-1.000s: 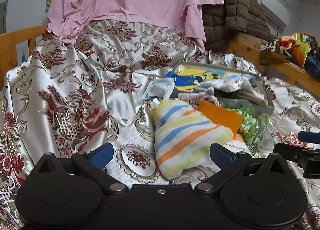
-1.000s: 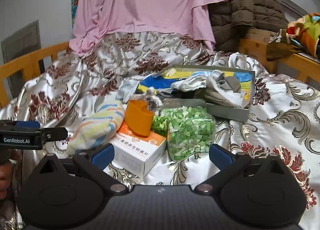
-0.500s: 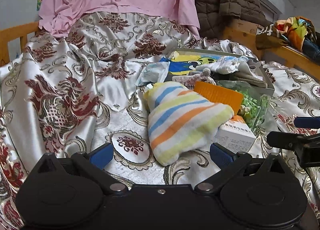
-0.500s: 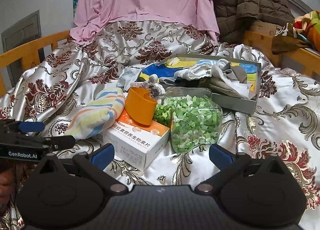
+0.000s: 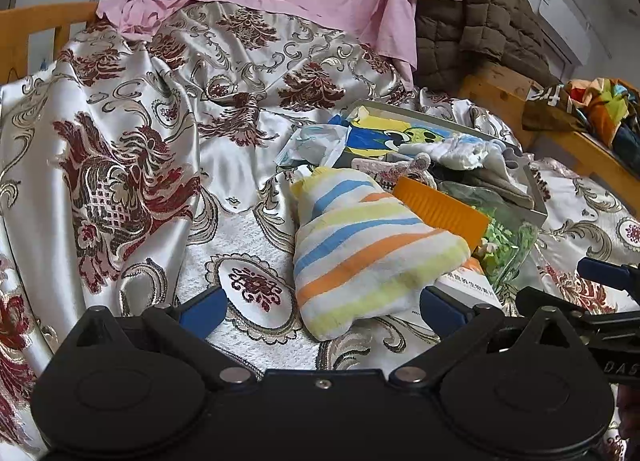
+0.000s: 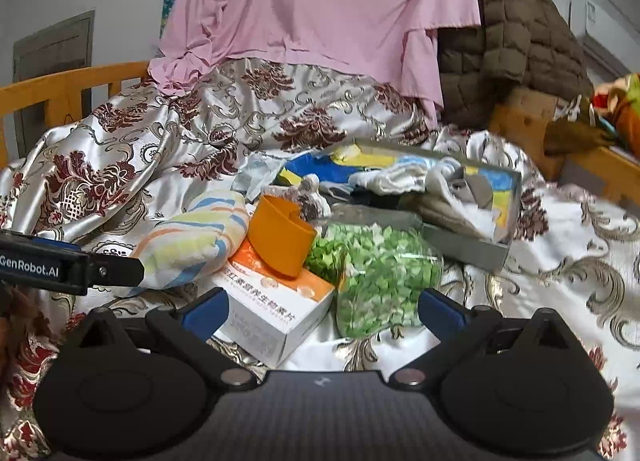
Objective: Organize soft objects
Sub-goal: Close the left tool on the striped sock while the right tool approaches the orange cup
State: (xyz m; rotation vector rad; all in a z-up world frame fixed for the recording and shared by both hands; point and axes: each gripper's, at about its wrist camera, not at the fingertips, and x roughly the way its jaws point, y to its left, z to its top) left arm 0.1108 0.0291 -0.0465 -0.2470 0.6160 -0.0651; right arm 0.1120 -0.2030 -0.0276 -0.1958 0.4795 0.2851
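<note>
We've got both grippers spread wide, nothing in either. Left gripper (image 5: 322, 307) hangs low over the bed (image 5: 120, 133), and the striped towel bundle (image 5: 360, 245) sits right between its fingers at about 12 o'clock, touching the orange cup (image 5: 444, 209) at its 2 o'clock. Right gripper (image 6: 322, 307) faces the white-and-orange box (image 6: 276, 301) with the bag of green bits (image 6: 380, 277) leaning beside it. The tray of cloths (image 6: 472, 249) sits further back, around 1 o'clock.
</note>
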